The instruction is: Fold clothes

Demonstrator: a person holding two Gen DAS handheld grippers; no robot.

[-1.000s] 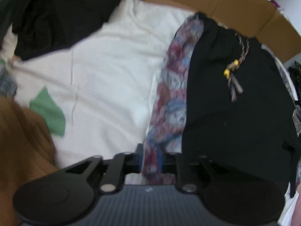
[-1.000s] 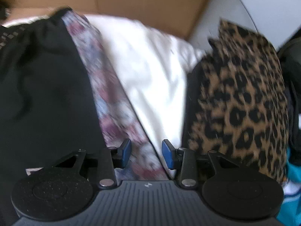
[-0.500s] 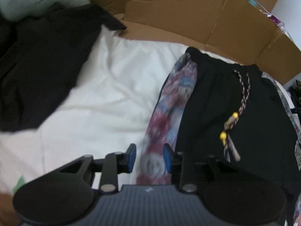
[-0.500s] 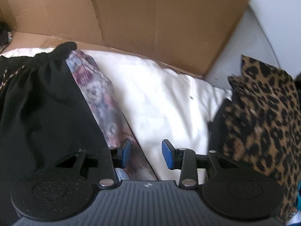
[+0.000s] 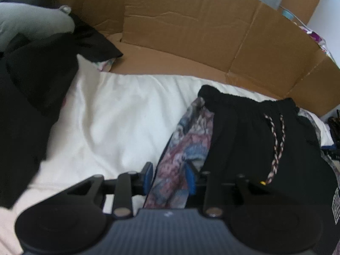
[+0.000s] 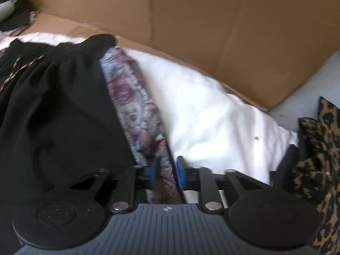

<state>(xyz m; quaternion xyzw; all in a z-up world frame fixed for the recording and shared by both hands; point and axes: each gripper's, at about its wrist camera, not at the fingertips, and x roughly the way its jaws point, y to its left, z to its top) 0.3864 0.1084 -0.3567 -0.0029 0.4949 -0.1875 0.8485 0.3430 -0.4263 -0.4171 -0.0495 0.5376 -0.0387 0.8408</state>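
Black shorts [image 5: 255, 148] with a braided drawstring [image 5: 276, 144] lie flat on a white sheet [image 5: 119, 123]. A patterned red-and-blue stripe [image 5: 187, 146] runs down each side. My left gripper [image 5: 169, 177] straddles the left stripe. Its jaws are opening, and the left pad stands clear of the cloth. In the right wrist view the shorts [image 6: 53, 110] fill the left side. My right gripper [image 6: 166, 171] is closing on the right stripe [image 6: 131, 102], and its blue pads pinch the bunched cloth.
A brown cardboard wall [image 5: 191, 31] stands close behind the waistband, and it also fills the top of the right wrist view [image 6: 201, 21]. A black garment [image 5: 31, 89] and a grey-green one [image 5: 25, 21] lie at the left. Leopard-print cloth [image 6: 318, 153] sits at the right.
Both views have slid up the shorts toward the waistband and cardboard. The left jaws have let go of the stripe and widened. The right jaws have narrowed onto the other stripe.
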